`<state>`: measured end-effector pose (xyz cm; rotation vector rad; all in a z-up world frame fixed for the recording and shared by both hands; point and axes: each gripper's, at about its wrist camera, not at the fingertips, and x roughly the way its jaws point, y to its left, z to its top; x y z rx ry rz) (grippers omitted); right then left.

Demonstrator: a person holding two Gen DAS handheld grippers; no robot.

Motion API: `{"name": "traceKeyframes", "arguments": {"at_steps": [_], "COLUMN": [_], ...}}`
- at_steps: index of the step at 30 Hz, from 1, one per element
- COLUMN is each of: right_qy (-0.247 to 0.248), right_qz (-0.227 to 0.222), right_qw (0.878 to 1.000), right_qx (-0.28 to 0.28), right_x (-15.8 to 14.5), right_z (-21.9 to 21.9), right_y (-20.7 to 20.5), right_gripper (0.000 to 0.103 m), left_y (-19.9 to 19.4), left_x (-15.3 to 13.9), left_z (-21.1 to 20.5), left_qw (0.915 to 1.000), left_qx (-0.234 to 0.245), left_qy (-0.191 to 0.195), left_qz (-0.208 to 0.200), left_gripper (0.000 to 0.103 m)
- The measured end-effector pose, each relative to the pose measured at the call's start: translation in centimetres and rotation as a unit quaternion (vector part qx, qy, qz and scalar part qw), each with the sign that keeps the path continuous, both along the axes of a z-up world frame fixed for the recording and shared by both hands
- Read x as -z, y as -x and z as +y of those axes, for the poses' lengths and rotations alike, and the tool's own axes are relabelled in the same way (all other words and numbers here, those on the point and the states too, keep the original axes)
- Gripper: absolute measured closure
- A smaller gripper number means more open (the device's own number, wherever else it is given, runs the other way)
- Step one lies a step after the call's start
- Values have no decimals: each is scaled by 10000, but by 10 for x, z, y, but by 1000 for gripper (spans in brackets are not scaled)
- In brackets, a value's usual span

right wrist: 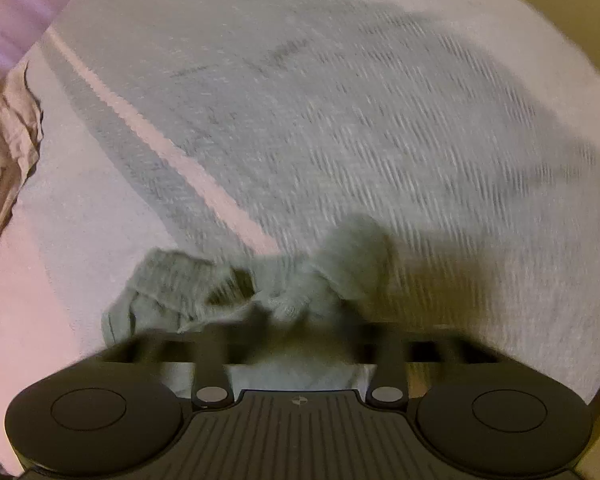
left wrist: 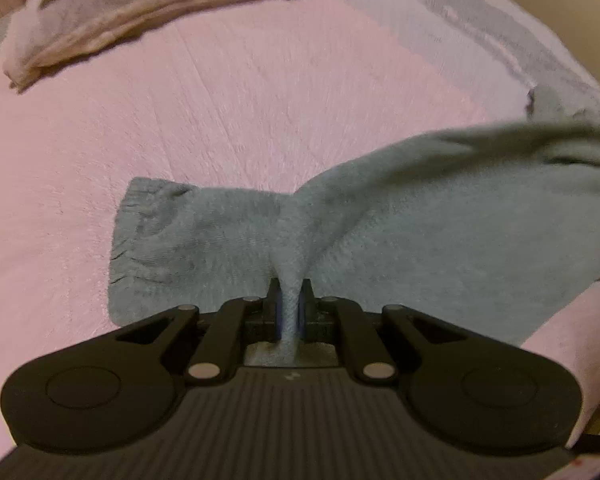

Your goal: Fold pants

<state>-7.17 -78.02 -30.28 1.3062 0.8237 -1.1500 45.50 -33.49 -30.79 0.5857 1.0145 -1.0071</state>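
Both tongs, left (left wrist: 289, 304) and right (right wrist: 290, 312) (blurred), clamp the grey-green pants (left wrist: 400, 232).

A soft pink fleece bed cover (left wrist: 204, 112) fills the left wrist view. A folded beige-pink fuzzy garment (left wrist: 148, 12) lies along its far edge. A pale grey-white textured blanket (right wrist: 360, 120) spreads over the cover's right side, blurred in the right wrist view.

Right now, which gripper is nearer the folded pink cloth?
Hard to say. The left gripper sees the folded pink cloth straight across the bed; the right gripper sees it off left.
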Motion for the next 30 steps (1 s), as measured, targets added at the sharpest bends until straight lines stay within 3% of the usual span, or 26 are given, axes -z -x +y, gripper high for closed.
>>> {"name": "traceKeyframes", "arguments": {"at_steps": [3,5,8,11,13,14,15,17,19,21,22,23,26,29,30], "right_qy": [596,603,-16,-920,-1170,-1051,-819,-92,570,992,1170,1295,1406,1363,1324], "right_qz": [-445,-572,-265,429,450,415,369,206,-87,-313,-351,-369,-373,-487,-464], "right_qw": [9972,9965,9989,9942,9894,9904,9932,9990,9983,9930,9885,9835,9689,9601,9565], "right_qx": [-100,-2,383,361,739,795,739,395,-24,-564,-888,-1210,-2003,-2393,-2558], "right_x": [-37,-56,-46,-7,0,-7,-18,-50,-77,-90,-93,-93,-79,-53,-44], "right_z": [36,64,115,143,145,139,130,106,79,54,43,34,0,-27,-30], "right_y": [46,87,146,177,196,199,198,183,162,130,110,91,30,-12,-23], "right_gripper": [101,101,101,96,91,76,48,21,20,19,19,19,18,18,18], "left_y": [17,41,83,120,126,123,116,95,69,33,16,-3,-64,-103,-111], "left_x": [-38,-57,-52,-25,-17,-20,-29,-47,-68,-83,-83,-79,-40,15,30], "left_z": [27,59,98,131,141,140,136,127,117,95,84,69,20,-20,-32], "left_qw": [9987,9958,9869,9690,9538,9493,9504,9544,9545,9586,9568,9511,9192,8881,8829], "left_qx": [-204,-503,-1087,-1722,-2018,-2082,-2109,-2046,-2009,-2117,-2296,-2553,-3435,-4092,-4183], "left_qy": [425,576,314,-261,-448,-415,-332,-122,190,516,631,730,934,671,587], "left_qz": [214,510,1149,1754,2180,2319,2263,2169,2197,1833,1671,1575,1683,1984,2053], "left_gripper": [98,98,95,91,90,88,85,62,51,37,24,18,16,16,16]}}
